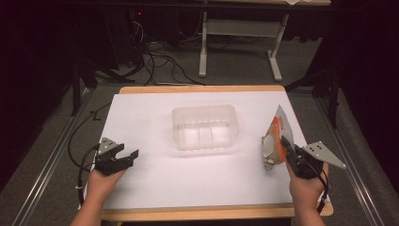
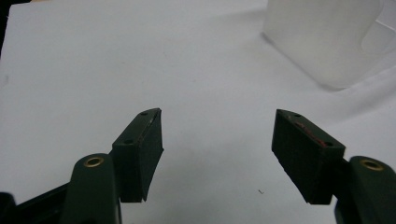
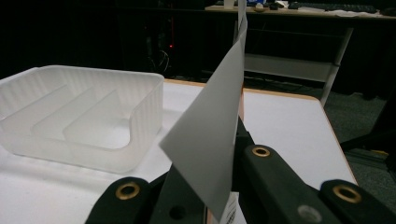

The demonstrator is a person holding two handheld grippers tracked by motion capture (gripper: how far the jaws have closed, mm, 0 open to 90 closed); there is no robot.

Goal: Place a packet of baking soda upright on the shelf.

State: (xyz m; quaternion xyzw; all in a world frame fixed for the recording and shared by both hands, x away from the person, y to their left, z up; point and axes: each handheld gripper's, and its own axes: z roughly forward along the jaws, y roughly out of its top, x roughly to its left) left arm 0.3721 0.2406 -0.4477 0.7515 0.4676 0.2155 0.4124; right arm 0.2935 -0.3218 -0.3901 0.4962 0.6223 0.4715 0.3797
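Observation:
An orange-and-white flat packet with a grey back stands upright on edge near the table's right side. My right gripper is shut on its lower corner. In the right gripper view the packet's grey back rises from between the closed jaws of my right gripper. A clear ribbed plastic container with dividers sits empty at the table's middle, left of the packet. My left gripper rests at the left, open and holding nothing. Seen from the left gripper view, the left gripper has bare white sheet between its jaws.
A white sheet covers the wooden table. The container's corner lies ahead and to the right of the left jaws. Behind the table are dark floor, cables and the white legs of another table.

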